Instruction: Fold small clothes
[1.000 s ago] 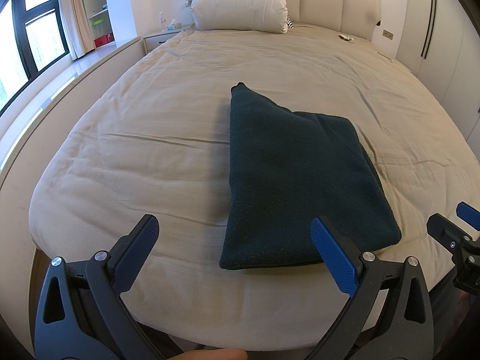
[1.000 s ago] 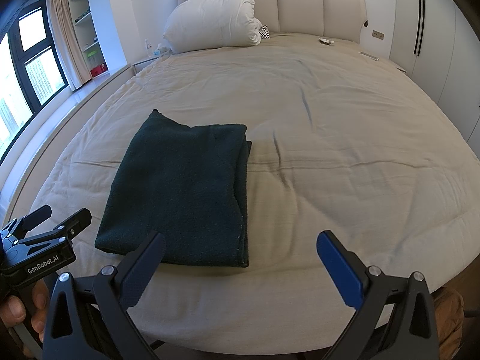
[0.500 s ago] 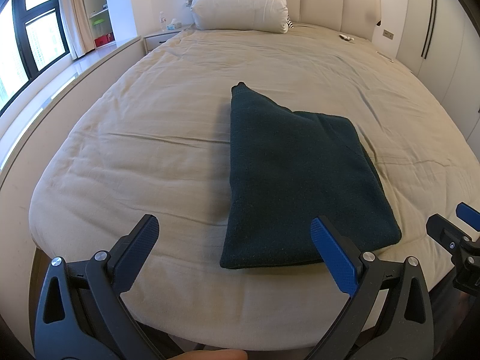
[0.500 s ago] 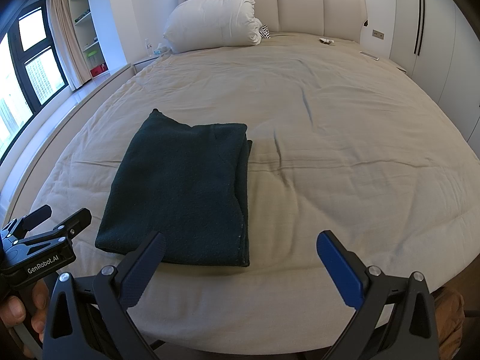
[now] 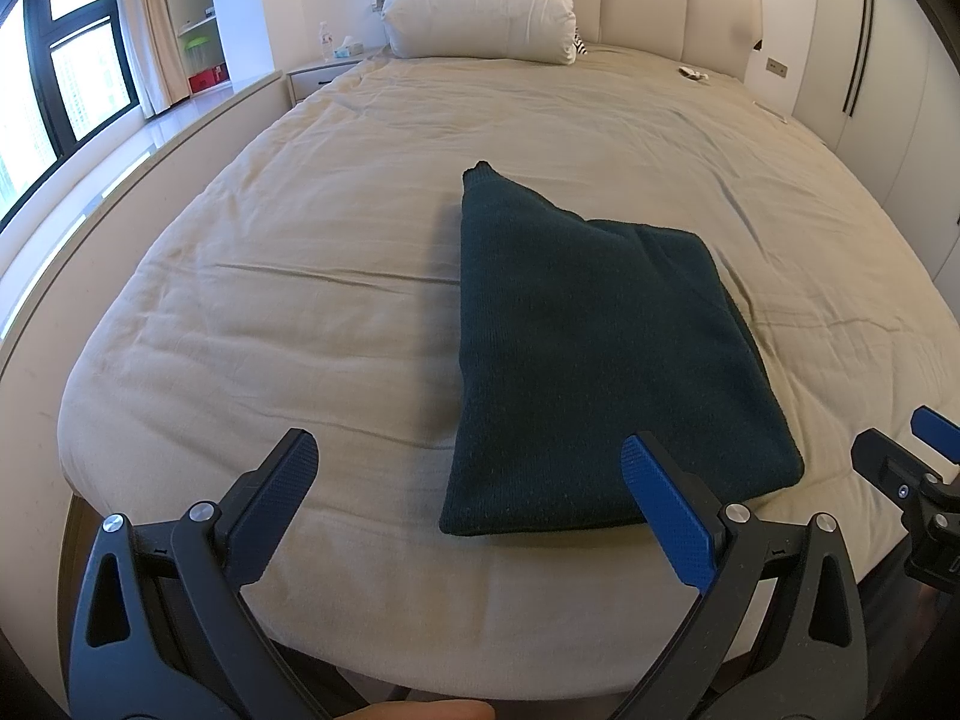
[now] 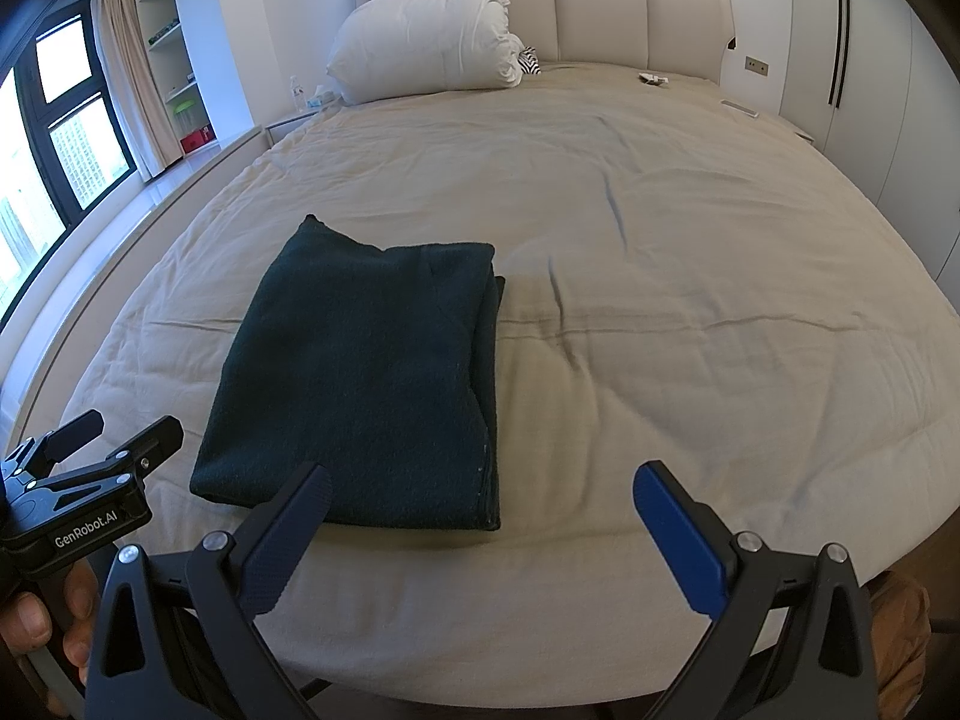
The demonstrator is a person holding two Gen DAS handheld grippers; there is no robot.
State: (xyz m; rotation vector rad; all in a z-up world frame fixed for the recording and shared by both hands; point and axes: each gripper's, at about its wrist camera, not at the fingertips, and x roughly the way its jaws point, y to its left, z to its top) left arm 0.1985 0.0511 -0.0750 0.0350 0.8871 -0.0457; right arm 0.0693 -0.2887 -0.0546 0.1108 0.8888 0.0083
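A dark green knitted garment lies folded into a flat rectangle near the front edge of the bed. It also shows in the right wrist view. My left gripper is open and empty, held just in front of the garment's near edge. My right gripper is open and empty, held off the garment's near right corner. Each gripper shows at the edge of the other's view, the right one and the left one.
The bed has a beige cover. A large white pillow leans on the padded headboard. A bedside table with a bottle stands at the back left. Windows run along the left, wardrobes along the right.
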